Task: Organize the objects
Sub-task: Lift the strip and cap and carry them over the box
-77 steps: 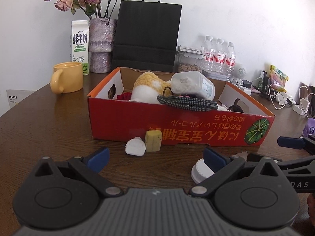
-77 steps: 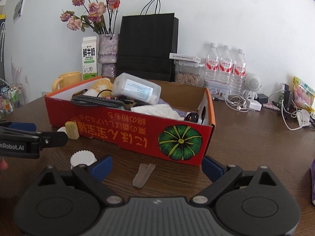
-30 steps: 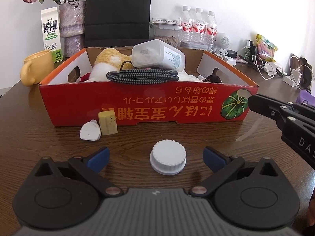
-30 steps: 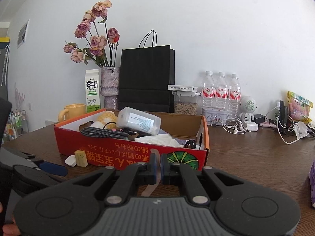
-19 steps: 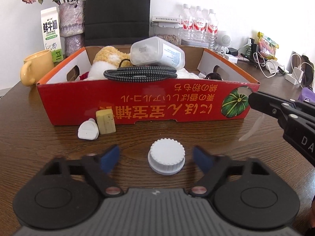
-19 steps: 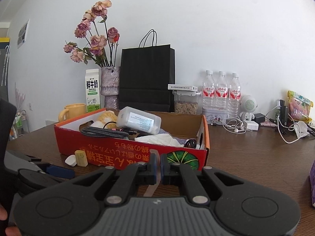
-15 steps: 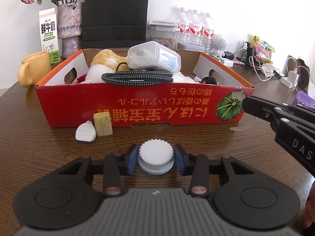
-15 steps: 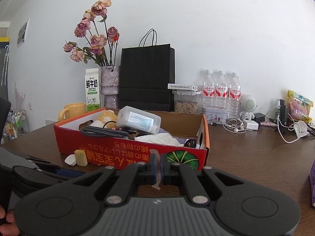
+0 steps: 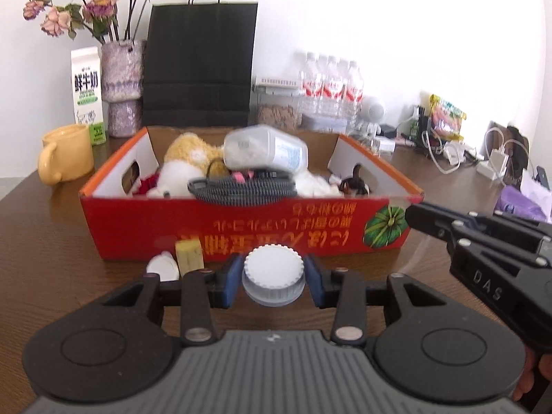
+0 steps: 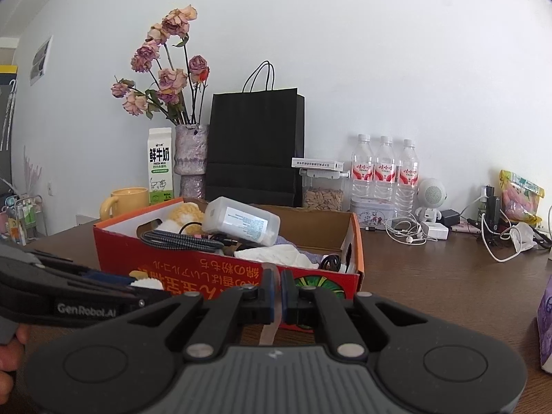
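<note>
A white ribbed cap (image 9: 273, 269) sits between the blue pads of my left gripper (image 9: 273, 276), which is shut on it, lifted just in front of the red cardboard box (image 9: 241, 227). The box holds a plush toy (image 9: 189, 153), a clear plastic bottle (image 9: 265, 153) and a coiled braided cable (image 9: 241, 189). A small white piece (image 9: 162, 269) and a yellow block (image 9: 188, 253) lie against the box front. My right gripper (image 10: 277, 293) is shut on a thin clear plastic strip (image 10: 267, 333), near the box's pumpkin corner (image 10: 315, 284).
Behind the box stand a yellow mug (image 9: 65, 153), a milk carton (image 9: 88, 96), a vase of dried roses (image 9: 122, 89), a black paper bag (image 9: 200, 65) and water bottles (image 9: 331, 86). Chargers and cables (image 9: 448, 151) and a purple bag (image 9: 521, 203) crowd the right side.
My left gripper's jaws closed onto the white cap, then rose with it off the table. The right gripper kept still, holding the clear strip.
</note>
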`<action>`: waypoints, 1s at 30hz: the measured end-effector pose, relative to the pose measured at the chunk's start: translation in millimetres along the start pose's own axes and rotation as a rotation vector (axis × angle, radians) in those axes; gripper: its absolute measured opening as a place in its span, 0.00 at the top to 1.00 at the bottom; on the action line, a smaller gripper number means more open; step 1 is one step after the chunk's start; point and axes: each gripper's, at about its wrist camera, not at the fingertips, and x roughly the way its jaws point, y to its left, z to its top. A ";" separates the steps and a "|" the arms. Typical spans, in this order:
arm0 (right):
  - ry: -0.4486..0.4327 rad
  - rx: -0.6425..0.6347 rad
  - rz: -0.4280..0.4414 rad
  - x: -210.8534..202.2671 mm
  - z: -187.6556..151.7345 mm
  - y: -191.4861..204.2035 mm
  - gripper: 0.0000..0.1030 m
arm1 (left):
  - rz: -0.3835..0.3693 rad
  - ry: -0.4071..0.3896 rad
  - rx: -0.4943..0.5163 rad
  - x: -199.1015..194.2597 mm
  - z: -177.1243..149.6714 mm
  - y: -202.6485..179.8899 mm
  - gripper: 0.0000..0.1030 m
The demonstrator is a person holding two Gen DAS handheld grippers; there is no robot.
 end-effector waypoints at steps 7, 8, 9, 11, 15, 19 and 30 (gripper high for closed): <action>-0.042 -0.008 0.014 3.5 24.0 6.8 0.97 | -0.004 -0.082 0.015 -14.2 31.5 9.3 0.61; -0.049 -0.009 0.016 5.3 28.3 7.9 0.97 | -0.003 -0.091 0.019 -14.5 35.2 10.7 0.61; -0.055 -0.009 0.017 7.6 32.5 8.5 0.97 | -0.002 -0.097 0.020 -14.1 39.2 12.5 0.61; -0.061 -0.005 0.023 12.7 40.1 9.4 0.97 | 0.000 -0.107 0.021 -12.3 47.5 16.7 0.61; -0.075 -0.010 0.025 25.8 55.2 10.3 0.97 | 0.006 -0.125 0.016 -6.6 62.2 27.5 0.61; -0.081 -0.013 0.025 45.0 68.4 9.8 0.97 | 0.016 -0.139 0.008 4.4 75.1 38.1 0.61; -0.047 0.034 0.025 105.0 82.6 -5.0 0.97 | 0.056 -0.134 -0.006 51.6 100.2 67.5 0.61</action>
